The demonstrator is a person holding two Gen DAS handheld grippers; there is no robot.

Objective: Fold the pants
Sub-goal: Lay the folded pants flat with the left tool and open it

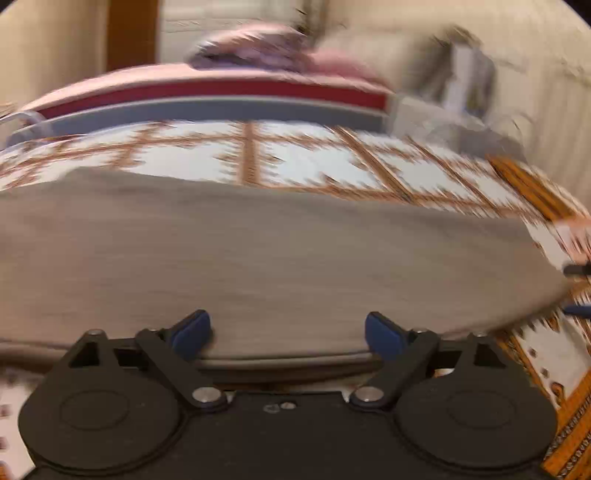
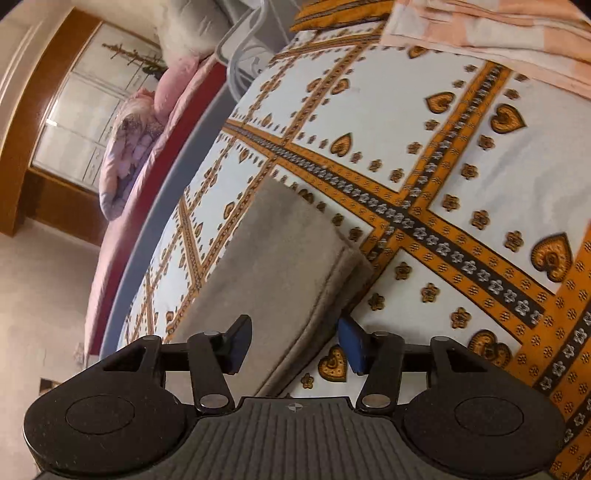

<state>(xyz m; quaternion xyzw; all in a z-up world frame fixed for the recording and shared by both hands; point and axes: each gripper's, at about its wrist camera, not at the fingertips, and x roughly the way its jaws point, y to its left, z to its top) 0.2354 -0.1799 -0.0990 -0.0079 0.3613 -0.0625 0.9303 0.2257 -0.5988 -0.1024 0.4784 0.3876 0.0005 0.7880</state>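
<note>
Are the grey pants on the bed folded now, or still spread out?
Folded. The pants lie as a compact rectangle on the patterned bedsheet, with stacked layers visible along the near edge.

A big bed [image 2: 369,110] with a white cover, orange bands and little brown hearts on it. A peach blanket [image 2: 498,33] bunched at the far corner. Beside it, just across a narrow gap, another bed [image 2: 122,236] with a pink sheet over a red side and a grey edge. On that one, a pink pillow [image 2: 170,88] and a rumpled purple quilt [image 2: 125,155]. Behind, a wide window [image 2: 85,118] in a brown wooden frame, bright with daylight. Cream walls [image 2: 44,295] all round, in soft warm light.
</note>
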